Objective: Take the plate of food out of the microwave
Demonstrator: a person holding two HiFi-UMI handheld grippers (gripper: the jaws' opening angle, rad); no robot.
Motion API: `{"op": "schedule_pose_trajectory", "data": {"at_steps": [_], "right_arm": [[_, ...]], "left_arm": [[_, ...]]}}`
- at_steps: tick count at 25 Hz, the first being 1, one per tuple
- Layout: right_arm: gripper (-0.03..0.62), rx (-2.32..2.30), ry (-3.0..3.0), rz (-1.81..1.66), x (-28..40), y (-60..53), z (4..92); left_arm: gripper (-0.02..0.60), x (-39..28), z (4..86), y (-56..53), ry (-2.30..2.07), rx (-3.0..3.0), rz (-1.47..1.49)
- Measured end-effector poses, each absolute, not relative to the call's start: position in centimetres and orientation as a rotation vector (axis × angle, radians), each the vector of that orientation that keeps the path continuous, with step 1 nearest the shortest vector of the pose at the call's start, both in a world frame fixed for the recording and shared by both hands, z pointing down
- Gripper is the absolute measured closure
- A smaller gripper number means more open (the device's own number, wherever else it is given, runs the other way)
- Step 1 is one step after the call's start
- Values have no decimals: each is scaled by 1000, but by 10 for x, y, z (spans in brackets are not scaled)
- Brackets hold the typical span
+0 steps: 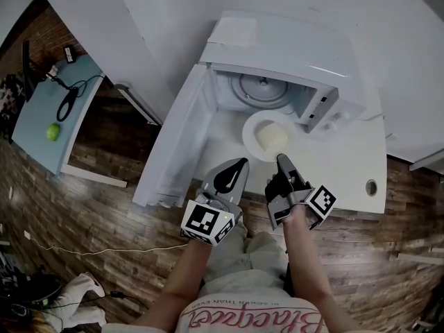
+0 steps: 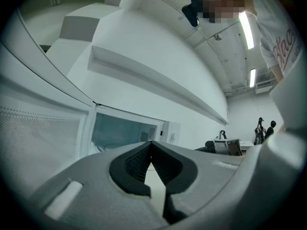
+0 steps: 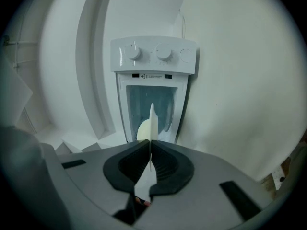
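Note:
A white plate [image 1: 257,126] with a pale lump of food [image 1: 271,139] is out in front of the open microwave [image 1: 277,54], over the white counter. My right gripper [image 1: 281,159] is shut on the plate's near rim. In the right gripper view the plate [image 3: 152,121] shows edge-on between the pads, with the food [image 3: 142,130] on its left side and the right gripper [image 3: 150,142] closed on it. My left gripper [image 1: 239,164] is just left of the plate, not touching it. The left gripper [image 2: 151,143] is shut with nothing in it.
The microwave door [image 1: 177,148] hangs open to the left, close beside my left gripper. Inside the cavity lies the glass turntable [image 1: 262,89]. The white counter [image 1: 347,165] has a round cable hole [image 1: 372,186]. A pale blue table [image 1: 41,116] with a green ball [image 1: 53,132] stands far left.

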State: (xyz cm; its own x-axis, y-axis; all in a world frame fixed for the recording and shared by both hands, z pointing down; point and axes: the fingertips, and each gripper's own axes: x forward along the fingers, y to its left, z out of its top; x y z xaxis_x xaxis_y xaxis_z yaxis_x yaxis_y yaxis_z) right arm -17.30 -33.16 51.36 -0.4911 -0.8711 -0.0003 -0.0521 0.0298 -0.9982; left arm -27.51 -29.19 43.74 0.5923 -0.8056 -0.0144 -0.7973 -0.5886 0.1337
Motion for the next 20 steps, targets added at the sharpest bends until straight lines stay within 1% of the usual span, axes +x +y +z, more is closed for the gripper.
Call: {"op": "schedule_pose_trajectory", "data": {"at_steps": [20], "right_arm": [[574,-936,1637,-1526,-166,-287,478]], "left_arm": [[577,-270,404,-254,-1373,2711,-158]]}}
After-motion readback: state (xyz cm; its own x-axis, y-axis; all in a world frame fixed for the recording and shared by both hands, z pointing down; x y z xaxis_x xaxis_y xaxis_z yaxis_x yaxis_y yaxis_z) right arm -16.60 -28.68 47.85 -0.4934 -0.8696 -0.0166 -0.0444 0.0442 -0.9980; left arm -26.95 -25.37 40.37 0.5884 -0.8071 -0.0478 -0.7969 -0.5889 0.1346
